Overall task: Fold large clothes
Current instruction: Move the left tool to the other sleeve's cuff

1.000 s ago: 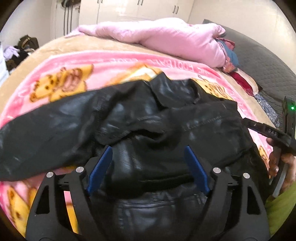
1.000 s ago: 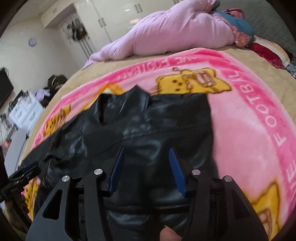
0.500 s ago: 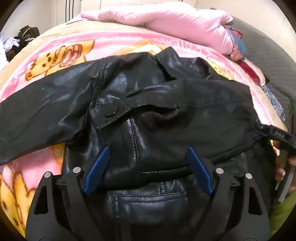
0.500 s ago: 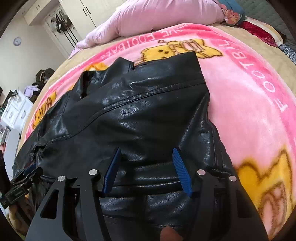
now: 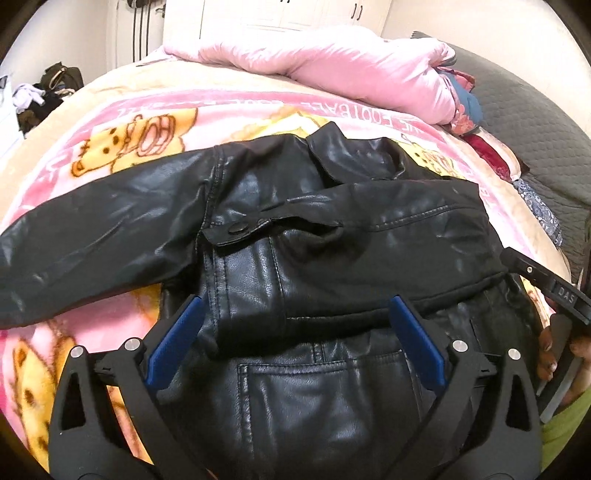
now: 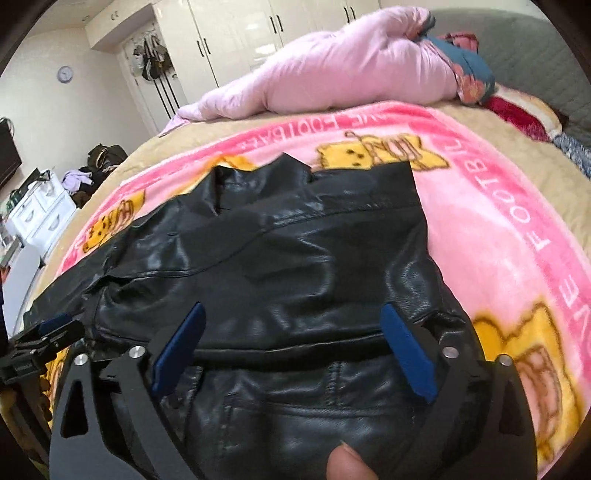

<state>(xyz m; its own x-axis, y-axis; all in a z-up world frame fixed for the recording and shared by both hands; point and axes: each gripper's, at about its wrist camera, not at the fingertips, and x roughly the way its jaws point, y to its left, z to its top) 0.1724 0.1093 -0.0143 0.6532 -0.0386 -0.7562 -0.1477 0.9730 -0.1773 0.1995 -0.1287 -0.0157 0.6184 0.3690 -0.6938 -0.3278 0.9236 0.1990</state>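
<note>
A black leather jacket (image 5: 314, 258) lies on the pink cartoon blanket (image 5: 110, 147), collar away from me. Its right sleeve is folded across the chest; its left sleeve (image 5: 92, 240) stretches out flat to the left. My left gripper (image 5: 293, 332) is open and empty, just above the jacket's lower front near a pocket. My right gripper (image 6: 291, 339) is open and empty over the same jacket (image 6: 295, 258), near its right side. The right gripper also shows at the right edge of the left wrist view (image 5: 546, 288), and the left gripper at the left edge of the right wrist view (image 6: 40, 332).
A rolled pink quilt (image 5: 332, 70) and coloured pillows (image 5: 465, 107) lie at the far side of the bed. A grey headboard (image 6: 546, 51) is at the right. White wardrobes (image 6: 258, 33), a white drawer unit (image 6: 40, 214) and clothes piles stand beyond the bed.
Both grippers have drawn back and risen from the jacket. The right gripper has opened wider. The folded sleeve now lies flat across the chest.
</note>
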